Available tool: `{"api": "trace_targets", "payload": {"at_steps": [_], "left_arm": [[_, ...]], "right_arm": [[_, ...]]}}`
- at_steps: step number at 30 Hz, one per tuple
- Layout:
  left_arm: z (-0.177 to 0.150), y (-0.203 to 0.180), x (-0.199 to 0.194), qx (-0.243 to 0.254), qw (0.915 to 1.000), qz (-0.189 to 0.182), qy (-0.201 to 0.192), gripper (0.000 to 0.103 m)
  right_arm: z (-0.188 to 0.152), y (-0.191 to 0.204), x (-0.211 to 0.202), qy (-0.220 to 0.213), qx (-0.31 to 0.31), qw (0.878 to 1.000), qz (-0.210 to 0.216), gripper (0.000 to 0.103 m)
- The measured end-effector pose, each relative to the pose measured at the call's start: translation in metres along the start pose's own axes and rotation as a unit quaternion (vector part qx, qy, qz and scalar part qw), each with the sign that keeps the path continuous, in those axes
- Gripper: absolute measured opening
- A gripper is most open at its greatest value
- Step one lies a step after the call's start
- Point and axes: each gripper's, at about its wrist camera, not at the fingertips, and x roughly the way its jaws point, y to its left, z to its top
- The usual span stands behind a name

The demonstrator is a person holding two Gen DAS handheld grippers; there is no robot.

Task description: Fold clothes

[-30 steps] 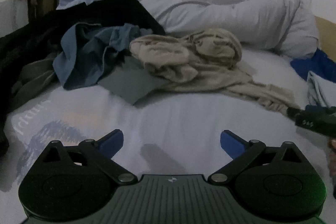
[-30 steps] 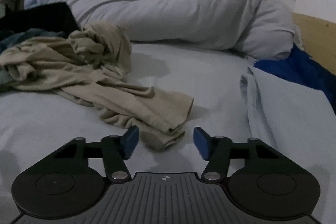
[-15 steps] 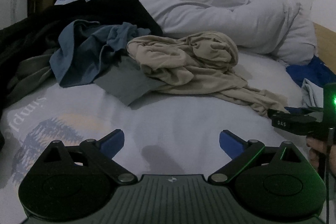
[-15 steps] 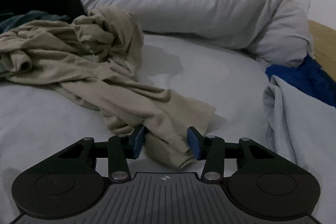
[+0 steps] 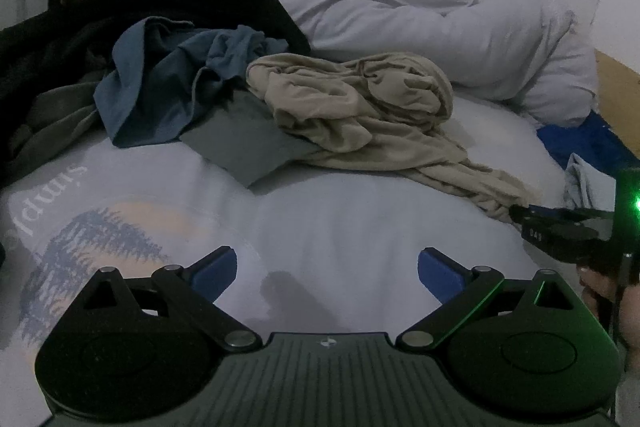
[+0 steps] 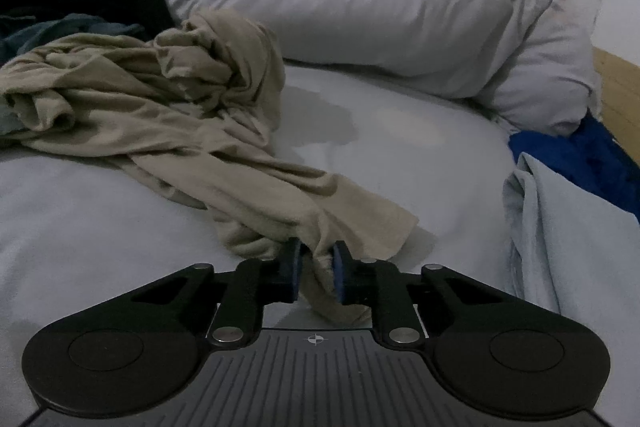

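Left gripper [image 5: 327,269]: wide open, empty, hovering over bare printed bedsheet [image 5: 320,223] near the bed's front edge, much as a second ago. Beyond it, toward the bed's left edge, a heap: black garment [image 5: 168,7], crumpled blue garment [image 5: 160,95], grey-green piece [image 5: 244,147].

Centre of the bed: beige garment [image 6: 168,107], bunched and twisted, one long tail trailing toward the front right.

Right gripper [image 6: 316,269]: a second ago spread apart short of that tail; half a second ago straddling it; now nearly closed, pinching the tail's end between the blue pads [image 6: 295,269]. Cloth bulging out below the jaws, so apparently a firm hold.

Meaning for the task: beige garment caught by one end but otherwise crumpled, nothing of it laid flat. Likely next: pulling it clear of the heap onto open sheet for spreading.

Right edge of the bed: pale blue cloth [image 6: 568,251], bright blue fabric [image 6: 580,155] behind it.
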Motion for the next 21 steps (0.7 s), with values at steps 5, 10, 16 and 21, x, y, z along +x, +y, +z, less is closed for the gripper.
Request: {"api": "trace_targets", "payload": {"at_steps": [5, 10, 16, 21], "left_arm": [[-0.003, 0.005, 0.003, 0.000, 0.9997, -0.008, 0.021, 0.095], [-0.003, 0.007, 0.005, -0.019, 0.9981, -0.041, 0.042, 0.093], [-0.004, 0.003, 0.003, -0.007, 0.9975, -0.055, 0.043, 0.094], [-0.004, 0.011, -0.002, -0.015, 0.9975, -0.052, 0.045, 0.094]], "right_arm": [[-0.017, 0.004, -0.032, -0.005, 0.026, 0.999, 0.029, 0.014], [-0.035, 0.009, -0.066, -0.011, 0.052, 0.997, 0.059, 0.012], [-0.049, 0.025, -0.117, -0.015, 0.056, 0.993, 0.102, 0.011], [-0.062, 0.059, -0.166, -0.001, 0.023, 0.989, 0.145, 0.011]]}}
